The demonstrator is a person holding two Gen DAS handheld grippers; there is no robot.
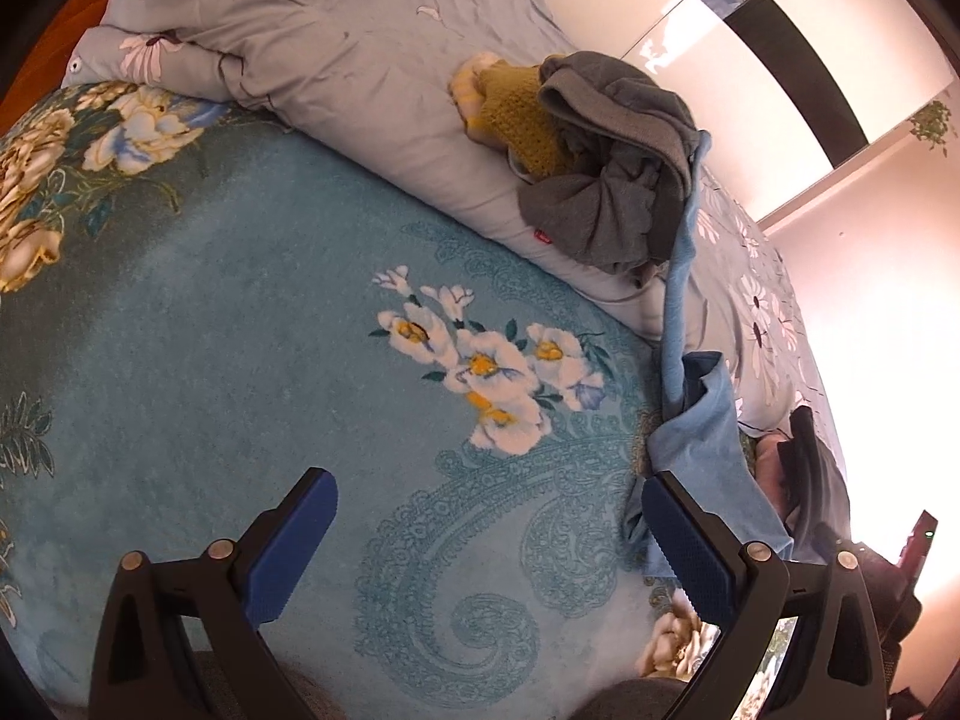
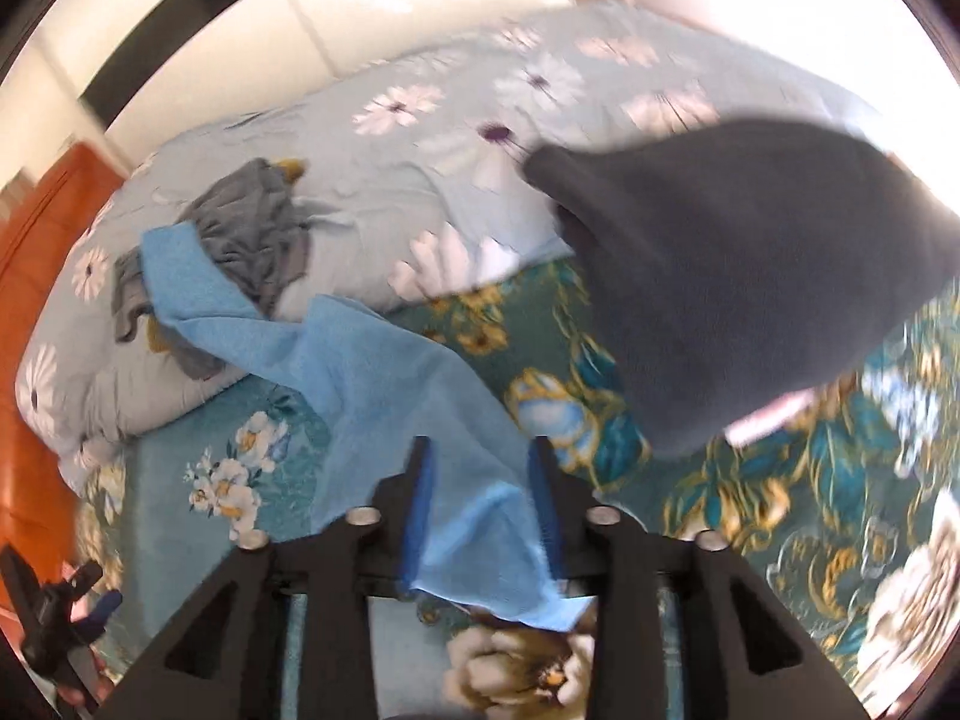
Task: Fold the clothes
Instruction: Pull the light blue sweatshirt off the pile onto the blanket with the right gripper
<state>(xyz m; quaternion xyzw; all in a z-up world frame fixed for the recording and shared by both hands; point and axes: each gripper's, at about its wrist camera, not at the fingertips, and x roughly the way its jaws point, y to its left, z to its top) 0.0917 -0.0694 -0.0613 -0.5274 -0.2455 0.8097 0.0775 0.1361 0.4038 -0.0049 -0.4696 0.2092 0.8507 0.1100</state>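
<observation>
Plush floral blanket [image 1: 240,360] — soft blue cloth [image 2: 390,372] rumpled.

A bedroom in a home.
You're over a bed spread with a teal flowered blanket [image 1: 198,324]; at twelve o'clock lies a grey daisy-print quilt [image 1: 336,66] with a heap of clothes [image 1: 600,162] on it, and at two o'clock stands a pale wardrobe [image 1: 798,30] with a dark stripe.
</observation>
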